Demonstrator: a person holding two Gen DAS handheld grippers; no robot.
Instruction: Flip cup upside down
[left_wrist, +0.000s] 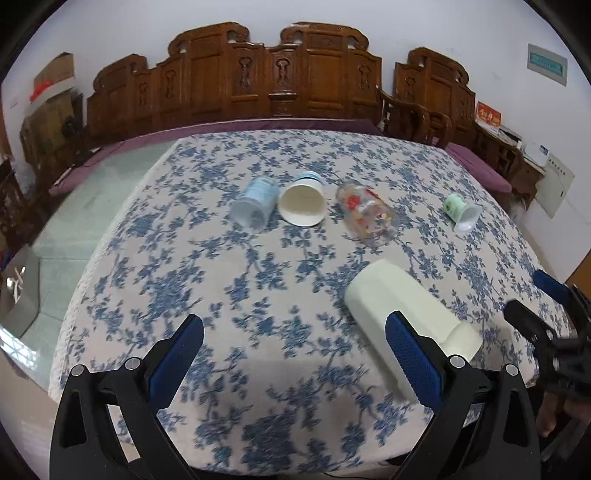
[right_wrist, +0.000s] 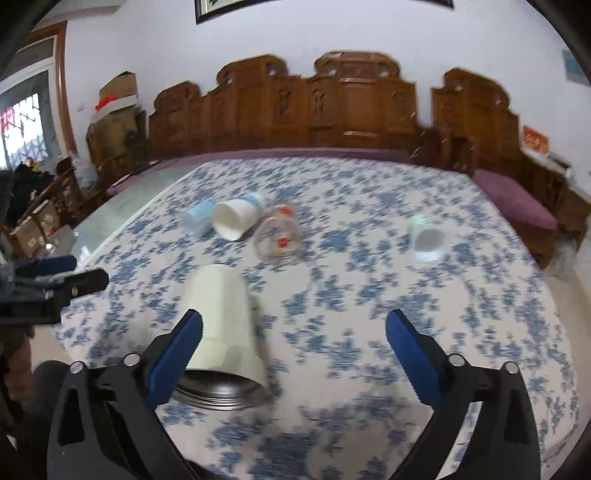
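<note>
Carved dark wooden benches (left_wrist: 295, 81) line the far wall behind a table under a blue-flowered white cloth (left_wrist: 229, 266), whose near edge curves just below both grippers.

The left gripper (left_wrist: 295, 350) has its blue-padded fingers (left_wrist: 177, 354) spread wide with nothing between them, over bare cloth near that edge. Its right finger overlaps the tall cream-coloured cup (left_wrist: 402, 314) in the left wrist view; contact cannot be told. That cup lies on its side close to the near edge, base pointing into the table and steel-lined mouth towards the cameras.

The right gripper (right_wrist: 295, 347) is likewise spread and empty, the cup (right_wrist: 221, 325) lying behind its left finger and bare cloth to the right.

Further in, well apart from the cream cup, lie a pale blue plastic cup (left_wrist: 255, 206), a white paper cup (left_wrist: 303, 203), a clear printed glass (left_wrist: 369, 214) and a small green-and-white cup (left_wrist: 461, 212), all on their sides.
</note>
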